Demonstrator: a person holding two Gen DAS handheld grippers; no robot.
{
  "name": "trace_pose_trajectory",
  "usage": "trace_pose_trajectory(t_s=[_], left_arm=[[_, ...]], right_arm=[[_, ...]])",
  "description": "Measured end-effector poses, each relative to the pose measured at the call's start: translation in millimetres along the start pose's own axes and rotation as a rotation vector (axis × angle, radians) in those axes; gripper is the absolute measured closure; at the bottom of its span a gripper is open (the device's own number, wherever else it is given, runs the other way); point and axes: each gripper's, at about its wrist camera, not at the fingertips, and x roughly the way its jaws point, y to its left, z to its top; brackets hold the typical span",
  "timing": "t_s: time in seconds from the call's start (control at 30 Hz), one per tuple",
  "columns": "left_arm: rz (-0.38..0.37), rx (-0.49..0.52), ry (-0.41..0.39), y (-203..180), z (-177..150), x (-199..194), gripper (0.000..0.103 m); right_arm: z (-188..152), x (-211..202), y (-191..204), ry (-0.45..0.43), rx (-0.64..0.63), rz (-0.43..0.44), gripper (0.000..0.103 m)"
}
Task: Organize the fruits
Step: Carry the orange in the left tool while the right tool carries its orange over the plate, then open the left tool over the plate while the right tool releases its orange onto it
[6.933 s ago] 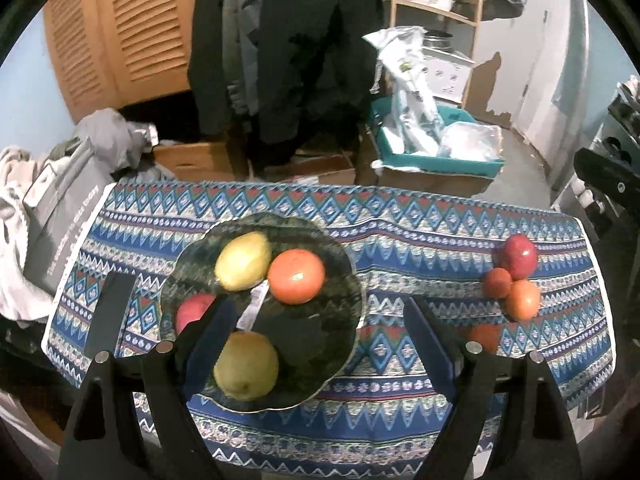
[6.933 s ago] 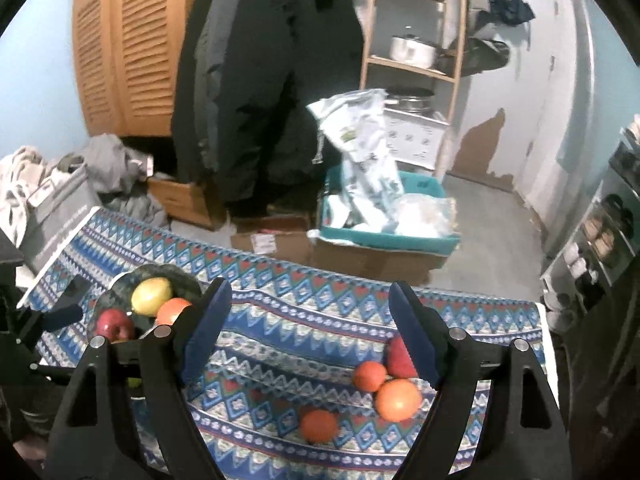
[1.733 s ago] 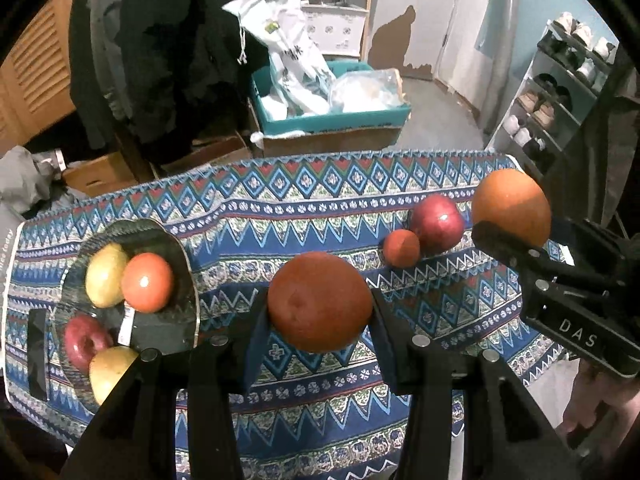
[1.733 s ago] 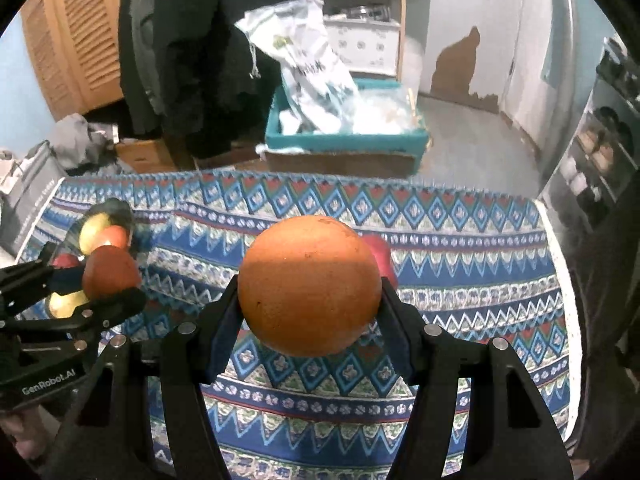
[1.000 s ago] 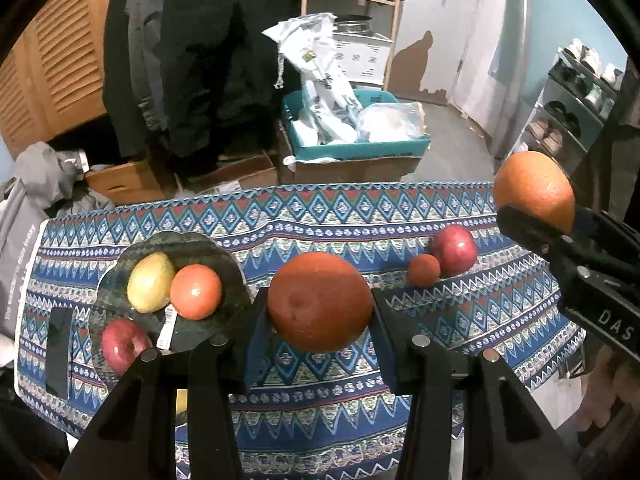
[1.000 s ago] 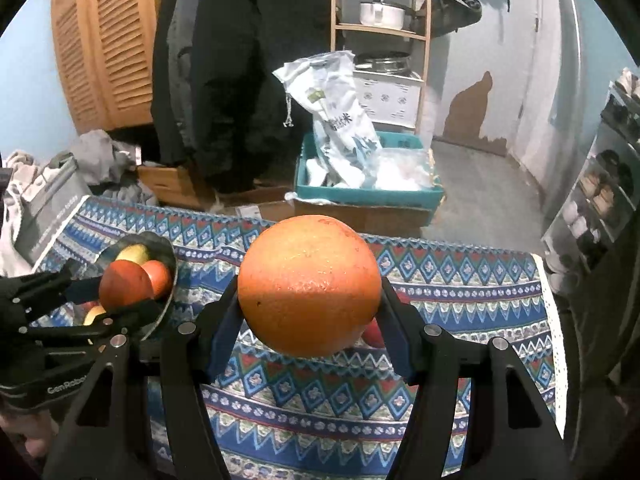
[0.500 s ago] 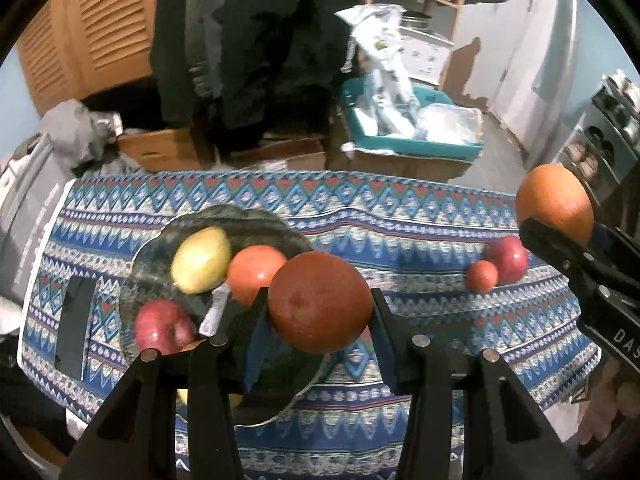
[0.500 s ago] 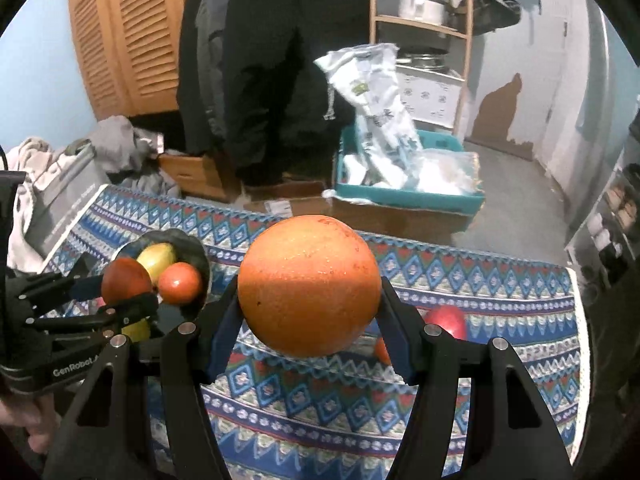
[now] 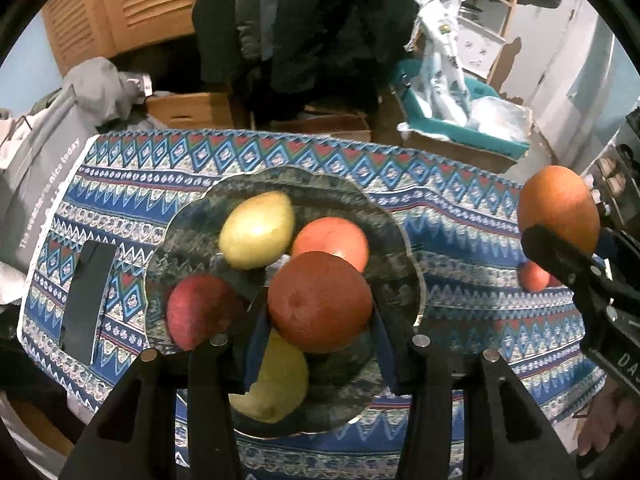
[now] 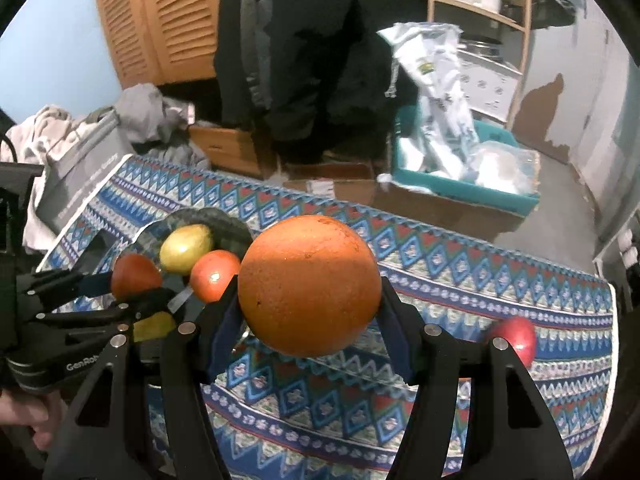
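Observation:
My left gripper point(image 9: 320, 320) is shut on a dark orange point(image 9: 320, 302) and holds it over the dark glass plate point(image 9: 384, 216). The plate holds a yellow pear point(image 9: 256, 230), an orange point(image 9: 332, 236), a red apple point(image 9: 198, 310) and a second yellow fruit point(image 9: 280, 380). My right gripper point(image 10: 310, 308) is shut on a large orange point(image 10: 310, 284), above the table's middle; it also shows in the left wrist view point(image 9: 558, 208). A red apple point(image 10: 516, 338) and a small orange fruit point(image 9: 534, 276) lie on the cloth at the right.
A blue patterned tablecloth point(image 9: 460, 216) covers the table. A black flat object point(image 9: 86, 296) lies on it left of the plate. A grey bag point(image 9: 36, 168) hangs off the left end. Behind are cardboard boxes point(image 10: 232, 148), a teal bin point(image 10: 464, 188) and hanging coats point(image 10: 312, 48).
My left gripper has moved left with its orange and now hangs over the plate. My right gripper has followed leftward with the large orange.

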Motion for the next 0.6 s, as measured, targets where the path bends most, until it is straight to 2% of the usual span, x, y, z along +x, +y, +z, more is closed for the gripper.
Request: trace_pose_trajectory(t_s=[0.27,0.6], left_arm=[[0.009,-0.037,0.051,26.0,-4.8,17.5,0.055],[0.009,-0.043,0.1,37.6,-11.6,30.2,0.055]], right_arm=[[-7.1,37.2,24.8,0.077,-0.042,0.045,0.04],[-10.8,56.7,42.9,0.133,-0.066,0.072,0.04]])
